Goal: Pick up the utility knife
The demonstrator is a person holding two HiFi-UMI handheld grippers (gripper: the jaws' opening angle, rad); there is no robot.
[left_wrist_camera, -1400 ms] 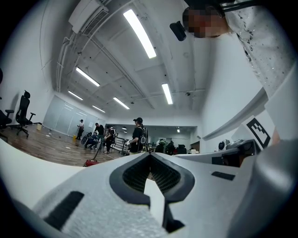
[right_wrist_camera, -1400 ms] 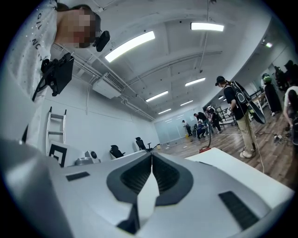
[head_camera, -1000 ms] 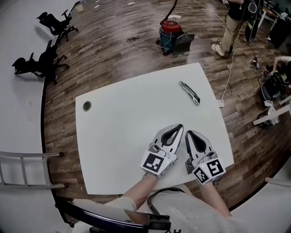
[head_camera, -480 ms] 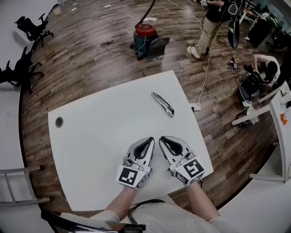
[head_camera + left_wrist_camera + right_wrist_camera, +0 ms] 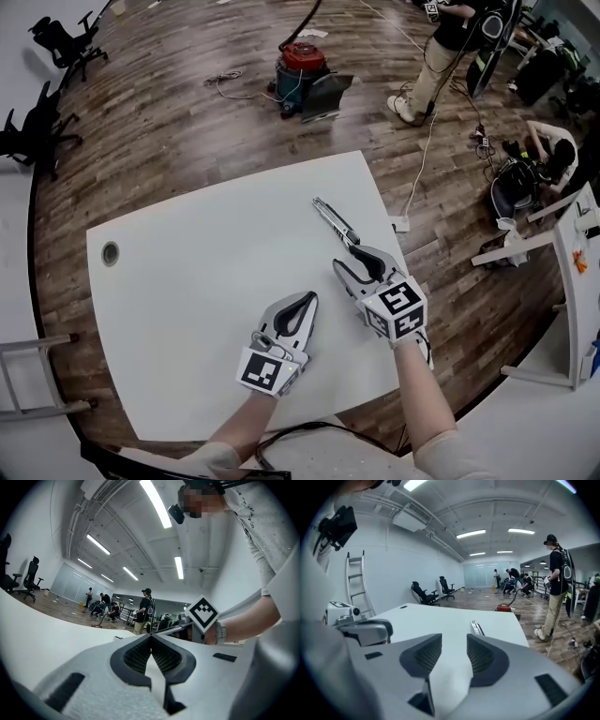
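Note:
The utility knife [image 5: 336,223], slim, silver and black, lies flat near the far right edge of the white table [image 5: 197,281]. My right gripper [image 5: 356,258] points at it from just short of its near end. Its jaws have just been opening and stand apart with nothing between them. In the right gripper view the knife [image 5: 477,627] shows just beyond the gap of the right gripper [image 5: 454,641]. My left gripper [image 5: 306,300] rests low over the table's near middle, jaws closed together and empty. The left gripper view also shows the left gripper [image 5: 151,637] shut.
A round cable hole [image 5: 111,252] sits in the table's far left corner. On the wooden floor beyond stand a red vacuum [image 5: 300,67] and a person [image 5: 441,47]. A power strip [image 5: 400,224] lies by the table's right edge. Office chairs [image 5: 56,42] and a ladder [image 5: 28,375] are at the left.
My right gripper has swung forward and to the right toward the knife and its jaws have parted. The left gripper has sunk a little. The head view has shifted.

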